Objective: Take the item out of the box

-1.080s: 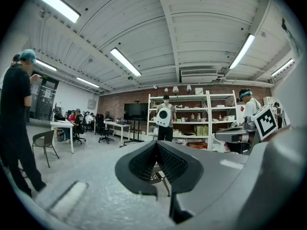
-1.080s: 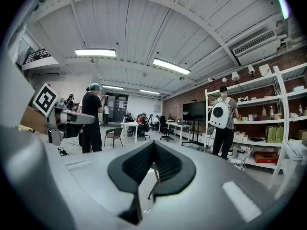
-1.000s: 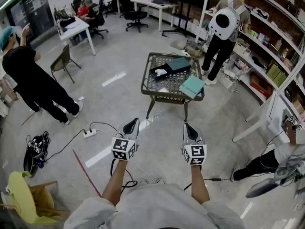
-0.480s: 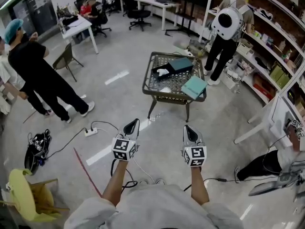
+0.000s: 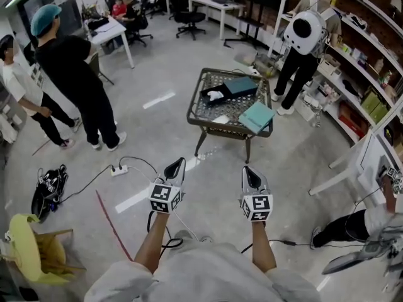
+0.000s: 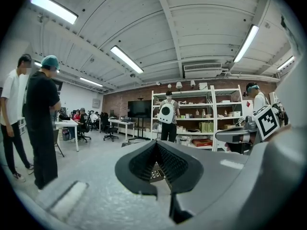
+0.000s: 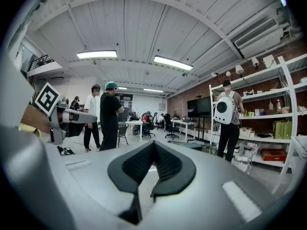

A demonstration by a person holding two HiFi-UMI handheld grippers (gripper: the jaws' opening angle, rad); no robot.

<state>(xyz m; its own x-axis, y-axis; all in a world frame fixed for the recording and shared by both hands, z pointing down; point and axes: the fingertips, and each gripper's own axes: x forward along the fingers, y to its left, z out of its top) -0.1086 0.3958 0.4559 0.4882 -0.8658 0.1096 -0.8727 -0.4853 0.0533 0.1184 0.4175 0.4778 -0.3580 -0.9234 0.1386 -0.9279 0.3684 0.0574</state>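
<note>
Both tools are held out front, closed and empty: on the left tool (image 5: 174, 168) and the right tool (image 5: 250, 173) the jaws are seen tip to tip with nothing between. The task's things are well apart from them, on the wire-mesh surface (image 5: 200, 119) ahead: an open black box (image 5: 211, 95) with a white item (image 5: 215, 95) showing inside and a dark teal lid (image 5: 238, 85) touching its right side. Main risks, as judged from here: a trip or snag on the approach, since a power strip (image 5: 118, 169) and its cable (image 5: 140, 163) lie on the floor near the path. The light teal box (image 5: 255, 114) is set at the near right corner, seemingly past the rim, so it could be knocked off by a reach across it. If the jaws are not opened before the box is reached, the item would be pushed deeper, not gripped. The item looks soft and low in the box, so a wall could be pinched with it and the whole box lifted. Jaw tips could be caught in the mesh. A person with a white backpack (image 5: 302, 36) stands just beside the far right corner; the surface could be bumped.
</note>
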